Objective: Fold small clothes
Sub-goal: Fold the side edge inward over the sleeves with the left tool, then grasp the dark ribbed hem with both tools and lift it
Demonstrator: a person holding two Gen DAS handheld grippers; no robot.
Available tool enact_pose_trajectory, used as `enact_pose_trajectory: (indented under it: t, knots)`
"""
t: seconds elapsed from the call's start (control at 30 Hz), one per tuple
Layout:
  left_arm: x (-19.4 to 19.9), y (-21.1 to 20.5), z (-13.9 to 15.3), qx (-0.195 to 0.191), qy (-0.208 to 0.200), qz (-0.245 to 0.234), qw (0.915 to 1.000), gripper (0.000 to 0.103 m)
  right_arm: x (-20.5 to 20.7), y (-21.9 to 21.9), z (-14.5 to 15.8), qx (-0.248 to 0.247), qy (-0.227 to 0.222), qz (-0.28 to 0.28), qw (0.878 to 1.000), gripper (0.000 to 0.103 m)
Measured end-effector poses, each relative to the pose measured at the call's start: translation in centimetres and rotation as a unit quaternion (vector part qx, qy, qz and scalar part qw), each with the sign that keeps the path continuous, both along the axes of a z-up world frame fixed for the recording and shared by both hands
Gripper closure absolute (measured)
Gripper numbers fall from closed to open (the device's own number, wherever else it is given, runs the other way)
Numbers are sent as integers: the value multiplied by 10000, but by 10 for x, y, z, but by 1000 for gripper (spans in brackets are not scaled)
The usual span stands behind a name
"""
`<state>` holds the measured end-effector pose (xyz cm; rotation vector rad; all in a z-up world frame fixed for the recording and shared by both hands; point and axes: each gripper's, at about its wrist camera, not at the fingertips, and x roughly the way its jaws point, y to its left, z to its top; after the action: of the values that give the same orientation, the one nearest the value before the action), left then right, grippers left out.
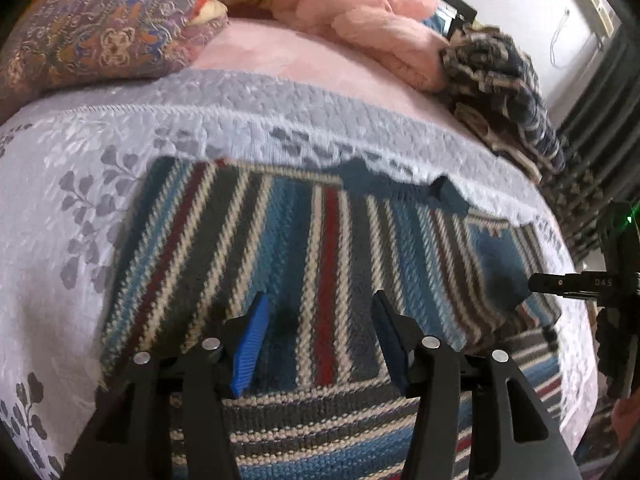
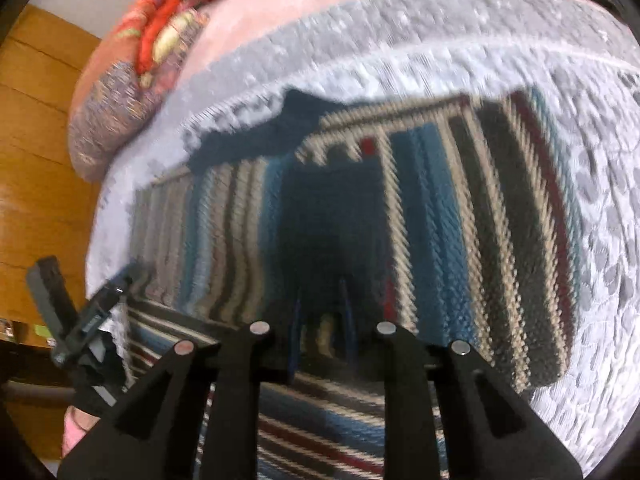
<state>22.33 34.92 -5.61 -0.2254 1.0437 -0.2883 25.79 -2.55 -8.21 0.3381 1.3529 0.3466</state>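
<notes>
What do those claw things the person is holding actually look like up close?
Each is a black plastic tool with angular, forked arms joined by round silver pins. The left gripper has two flat fingers faced with ribbed blue pads. The right gripper is built the same, its thin blue fingers blurred here. In the left view its black body carries small white lettering and a green light.

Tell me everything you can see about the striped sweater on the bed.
The striped sweater is a chunky knit in teal, cream, charcoal and dark red stripes, with a dark blue collar at its far edge. It lies flat on the lavender floral bedspread, and a part nearest the cameras is folded so its stripes run crosswise. The left claw hovers open above it; the right claw's contact is blurred.
</notes>
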Motion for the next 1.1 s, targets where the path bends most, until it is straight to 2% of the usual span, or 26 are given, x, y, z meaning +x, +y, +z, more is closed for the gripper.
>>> enact_pose_trajectory:
  t: [0.07,0.13,0.2,0.37,0.43,0.5,0.57,0.67,0.73,0.8,0.87,0.97,1.03,1.1]
  knots:
    - [2,2,-10,88,126,24,9999,49,-1,-7,-15,22,160,-71,9998,87]
    - [2,8,-21,4,265,86,9996,50,1,-13,-24,173,202,-76,9996,90]
    - [1,13,-25,-163,264,102,9995,50,0,-14,-26,199,170,-13,9997,91]
    - [0,12,-26,-201,288,145,9993,49,-4,-14,-24,175,94,-21,9998,90]
    - [-3,13,-22,-166,396,222,9988,49,-10,-13,-14,149,105,-136,9997,83]
    - [-9,18,-11,-159,555,369,9976,49,-20,-16,7,-22,8,-88,10000,71]
    - [-18,24,5,-98,621,473,9969,48,-32,-18,25,-74,-115,-23,9999,70]
    - [-49,30,37,186,676,551,9960,36,-66,-28,50,-47,21,-43,10000,67]
    - [-74,33,50,470,927,629,9926,34,-98,-37,62,149,89,-42,9998,66]
    - [-111,40,59,422,1212,717,9891,33,-139,-42,70,70,197,30,9998,61]
    - [-147,46,61,189,1422,833,9862,30,-171,-45,71,-35,277,74,9996,54]
    - [-194,51,50,301,1995,845,9758,30,-218,-52,65,-377,615,112,9973,52]
    - [-219,57,44,451,2179,1035,9694,30,-243,-58,57,-295,913,65,9954,51]
    - [-236,61,37,397,2456,1081,9625,30,-265,-62,48,-163,1191,15,9927,51]
